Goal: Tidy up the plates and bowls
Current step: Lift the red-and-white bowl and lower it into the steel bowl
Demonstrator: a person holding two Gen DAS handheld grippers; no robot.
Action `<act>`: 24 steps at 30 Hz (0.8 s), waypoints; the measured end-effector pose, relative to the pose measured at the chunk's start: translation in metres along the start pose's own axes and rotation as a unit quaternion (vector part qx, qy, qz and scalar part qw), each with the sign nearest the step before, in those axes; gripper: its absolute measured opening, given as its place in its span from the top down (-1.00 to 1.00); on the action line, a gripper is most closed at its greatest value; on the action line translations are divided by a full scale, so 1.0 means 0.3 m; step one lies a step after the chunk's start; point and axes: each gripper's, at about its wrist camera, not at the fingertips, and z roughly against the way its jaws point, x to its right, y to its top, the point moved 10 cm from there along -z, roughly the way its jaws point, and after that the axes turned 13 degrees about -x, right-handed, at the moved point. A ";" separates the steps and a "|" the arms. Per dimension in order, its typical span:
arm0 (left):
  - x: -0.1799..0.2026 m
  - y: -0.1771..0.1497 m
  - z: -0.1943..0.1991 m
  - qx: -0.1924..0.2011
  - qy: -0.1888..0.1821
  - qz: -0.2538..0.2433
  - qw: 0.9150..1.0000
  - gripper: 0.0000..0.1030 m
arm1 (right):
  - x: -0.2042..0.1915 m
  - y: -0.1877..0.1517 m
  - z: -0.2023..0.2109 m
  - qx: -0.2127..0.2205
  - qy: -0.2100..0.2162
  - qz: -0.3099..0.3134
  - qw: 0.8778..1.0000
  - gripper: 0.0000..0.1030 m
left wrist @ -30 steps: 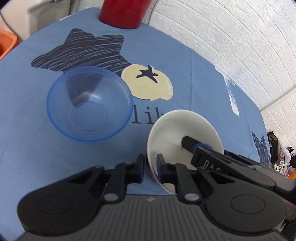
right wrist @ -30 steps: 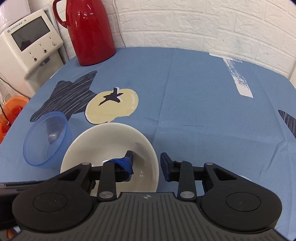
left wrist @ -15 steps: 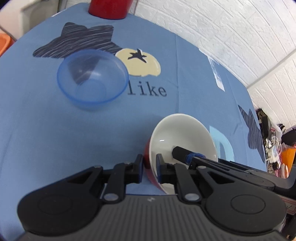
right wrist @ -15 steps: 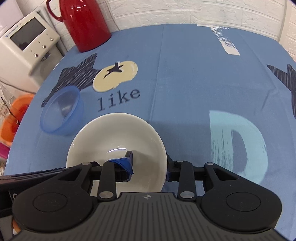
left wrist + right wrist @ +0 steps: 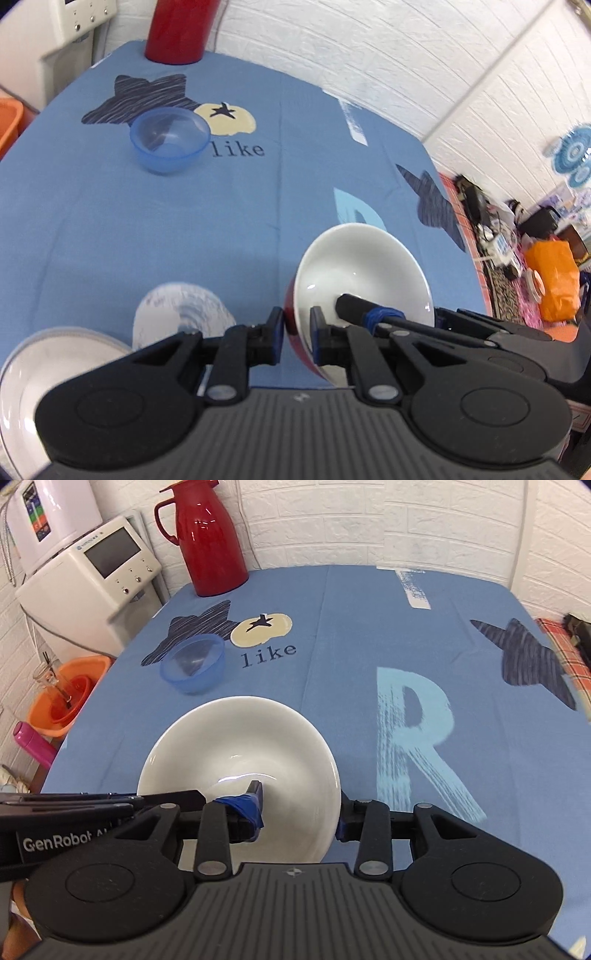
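Lifted well back from the blue bowl (image 5: 169,139), white bowl (image 5: 240,775) hangs pinched by both grippers, left (image 5: 296,330) and right (image 5: 299,808) (rim-only holds), so uneven pull could slip it.

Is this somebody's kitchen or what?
Probably a home dining corner: a table with a blue printed cloth, a red thermos jug, a white water dispenser, and white brick wallpaper behind.

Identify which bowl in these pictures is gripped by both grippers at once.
The white bowl with the red outside: the left gripper and right gripper each clamp its rim. The translucent blue bowl sits untouched on the tablecloth.
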 end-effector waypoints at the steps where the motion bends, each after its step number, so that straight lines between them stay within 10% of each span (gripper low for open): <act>1: 0.009 -0.035 0.009 -0.002 -0.001 -0.004 1.000 0.82 | 0.001 -0.031 0.014 0.000 0.000 -0.003 1.000 0.56; 12: 0.051 -0.381 -0.037 -0.046 -0.001 -0.032 0.998 0.82 | 0.054 -0.383 0.040 -0.027 -0.005 -0.038 0.999 0.55; 24: 0.034 -0.417 -0.153 -0.061 0.023 -0.043 0.997 0.83 | 0.102 -0.469 -0.050 -0.044 -0.010 -0.052 0.998 0.56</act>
